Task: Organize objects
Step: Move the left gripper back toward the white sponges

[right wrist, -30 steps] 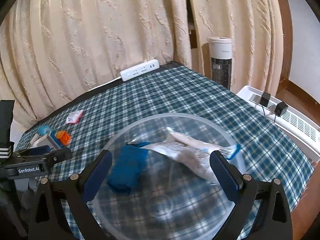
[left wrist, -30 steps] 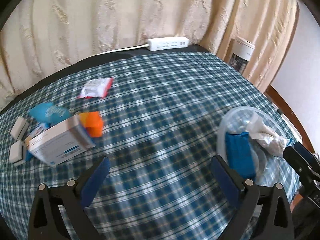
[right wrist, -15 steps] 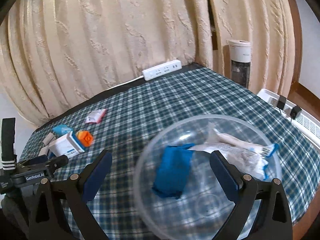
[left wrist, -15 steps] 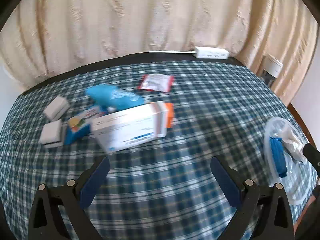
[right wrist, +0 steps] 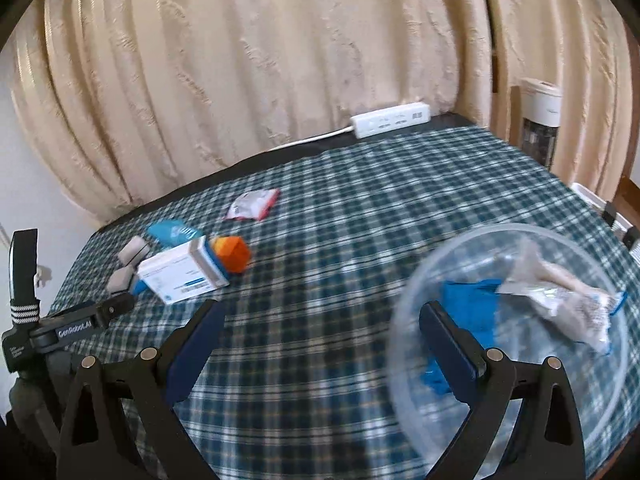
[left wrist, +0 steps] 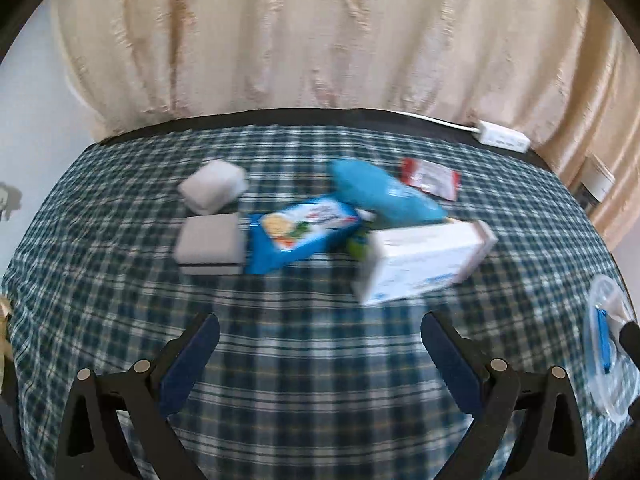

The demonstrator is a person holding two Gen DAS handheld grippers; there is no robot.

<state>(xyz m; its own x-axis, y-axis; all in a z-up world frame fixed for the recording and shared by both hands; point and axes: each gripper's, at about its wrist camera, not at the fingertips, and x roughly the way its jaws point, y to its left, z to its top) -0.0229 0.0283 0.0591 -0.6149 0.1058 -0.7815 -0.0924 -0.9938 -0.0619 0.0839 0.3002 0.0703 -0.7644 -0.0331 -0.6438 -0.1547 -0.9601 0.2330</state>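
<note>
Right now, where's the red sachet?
Left wrist view, far right: red sachet flat on the tablecloth, just right of the blue pouch, before the power strip.

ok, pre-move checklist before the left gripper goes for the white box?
1. Left gripper open, nothing held: ok.
2. White box lies flat in front of it, path over the cloth free: ok.
3. Box clear of neighbours: not ok, the green item and blue pouch sit against it.
4. Bowl has room, holding only a blue cloth and a wrapper: ok.
5. Right gripper open, off the pile: ok.
6. Box fits the gripper's opening: cannot tell.
</note>
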